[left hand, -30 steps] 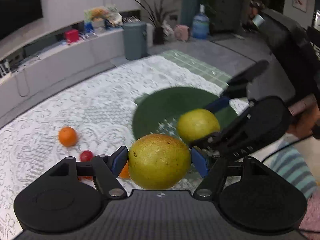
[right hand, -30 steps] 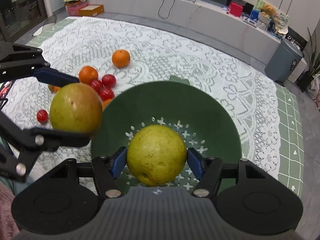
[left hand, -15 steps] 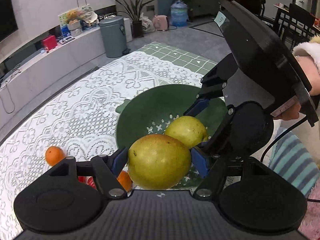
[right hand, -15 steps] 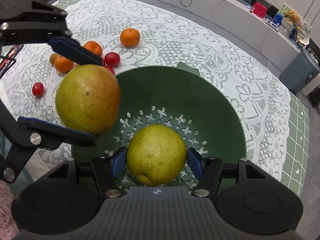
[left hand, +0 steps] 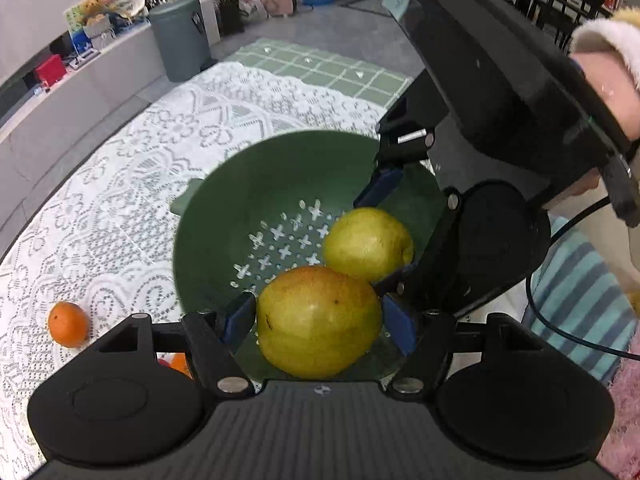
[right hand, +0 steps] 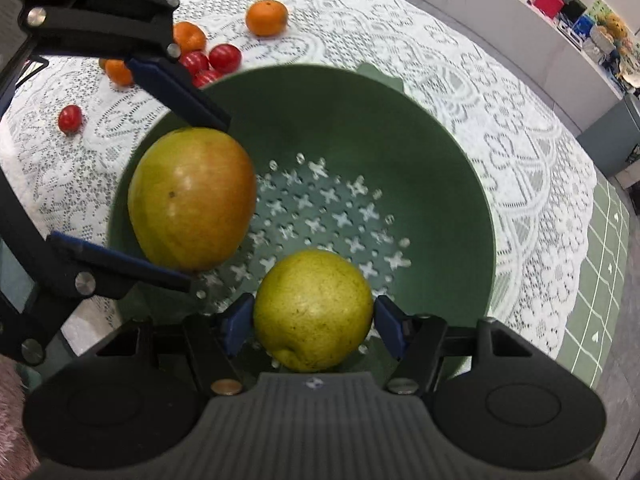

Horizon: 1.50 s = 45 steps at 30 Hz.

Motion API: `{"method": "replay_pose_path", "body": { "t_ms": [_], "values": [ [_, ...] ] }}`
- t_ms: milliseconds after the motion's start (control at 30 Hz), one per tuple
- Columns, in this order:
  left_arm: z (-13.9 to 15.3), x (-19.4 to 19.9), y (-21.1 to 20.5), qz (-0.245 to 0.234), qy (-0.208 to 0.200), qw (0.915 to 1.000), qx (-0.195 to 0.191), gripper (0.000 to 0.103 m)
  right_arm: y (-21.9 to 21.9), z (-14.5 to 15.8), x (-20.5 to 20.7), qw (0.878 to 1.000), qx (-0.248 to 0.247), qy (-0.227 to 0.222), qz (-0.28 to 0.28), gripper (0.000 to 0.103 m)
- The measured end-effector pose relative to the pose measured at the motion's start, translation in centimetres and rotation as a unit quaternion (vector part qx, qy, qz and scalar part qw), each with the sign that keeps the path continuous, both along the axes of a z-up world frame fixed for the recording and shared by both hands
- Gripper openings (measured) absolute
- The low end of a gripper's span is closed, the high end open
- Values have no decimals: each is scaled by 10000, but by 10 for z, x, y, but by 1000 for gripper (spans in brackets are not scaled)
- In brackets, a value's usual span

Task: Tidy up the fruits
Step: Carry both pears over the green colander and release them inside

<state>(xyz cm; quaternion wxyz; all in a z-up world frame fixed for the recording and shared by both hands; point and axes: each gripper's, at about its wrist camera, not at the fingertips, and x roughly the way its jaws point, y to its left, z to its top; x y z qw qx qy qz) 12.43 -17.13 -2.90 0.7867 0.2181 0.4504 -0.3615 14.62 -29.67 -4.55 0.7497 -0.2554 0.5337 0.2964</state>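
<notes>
Pears are both clamped: the blushed pear [left hand: 318,320] in the left gripper [left hand: 319,320], the yellow pear [right hand: 313,309] in the right gripper [right hand: 314,320], held over the green colander [right hand: 440,168] on the lace-covered bench [right hand: 500,92]. Judged step: depositing. Next: lower, then part the jaws; oranges [right hand: 267,17] wait outside.
</notes>
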Motion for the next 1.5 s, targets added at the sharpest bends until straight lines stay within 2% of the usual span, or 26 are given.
{"method": "replay_pose_path", "body": {
  "t_ms": [300,500,900,1000,1200,1300,1500],
  "values": [
    [-20,7,-12,2,442,9982,399,79,-4,0,5,9998,41,163,81,63],
    [-23,11,-13,30,602,9973,413,79,-5,1,9,9995,50,300,-1,64],
    [-32,17,-14,233,766,9964,276,80,1,1,10,9990,-271,340,87,64],
    [-31,17,-12,288,759,9964,256,82,1,4,11,9990,-336,283,102,70],
    [-24,12,-9,267,632,9976,44,82,1,18,7,9989,-430,148,68,74],
    [-16,7,-6,248,472,9986,-70,82,-1,29,4,9990,-443,7,-35,80],
    [5,-6,10,351,264,9983,-391,83,-3,53,-1,9984,-336,-286,-345,82]
  ]
}}
